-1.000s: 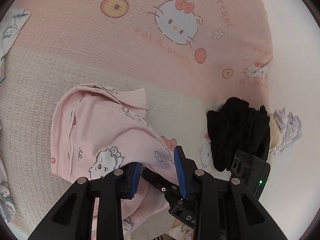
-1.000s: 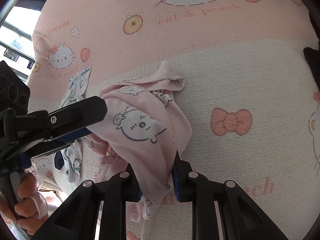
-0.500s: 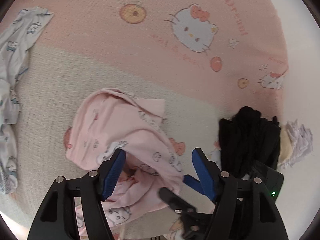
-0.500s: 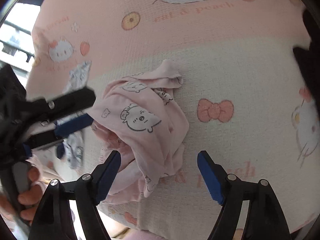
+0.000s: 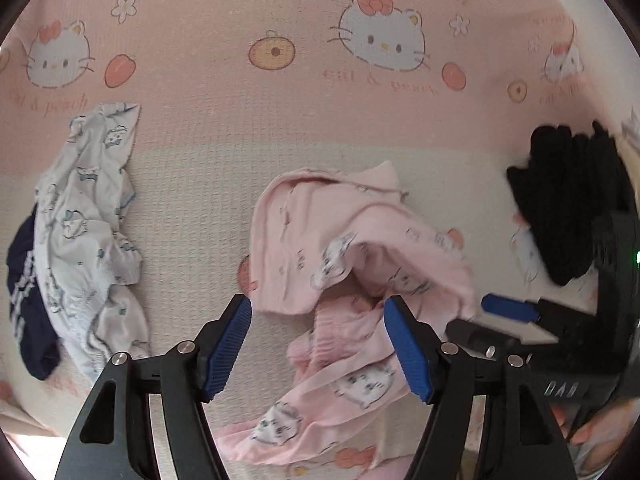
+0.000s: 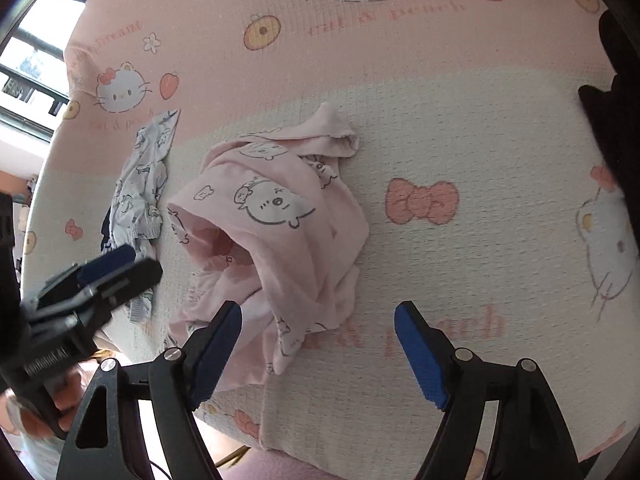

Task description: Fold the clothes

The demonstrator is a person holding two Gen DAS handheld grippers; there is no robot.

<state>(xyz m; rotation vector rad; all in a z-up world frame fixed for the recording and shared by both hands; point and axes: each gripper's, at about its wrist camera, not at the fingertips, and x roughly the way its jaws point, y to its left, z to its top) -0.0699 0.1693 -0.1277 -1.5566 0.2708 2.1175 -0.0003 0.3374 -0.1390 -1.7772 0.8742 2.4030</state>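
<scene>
both the left gripper (image 5: pixel 316 344) and right gripper (image 6: pixel 318 350) hang wide apart and empty just above the crumpled pink garment (image 5: pixel 352 264) lying bunched ahead of their fingers, so a blind pinch could catch several layers.

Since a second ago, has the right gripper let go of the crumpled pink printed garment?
Yes. The right gripper is open and has pulled back; the pink printed garment now lies loose on the bedspread beside the pink bow print.

Cartoon-cat bedspread (image 6: pixel 400 100); bright window (image 6: pixel 28 68) behind
</scene>
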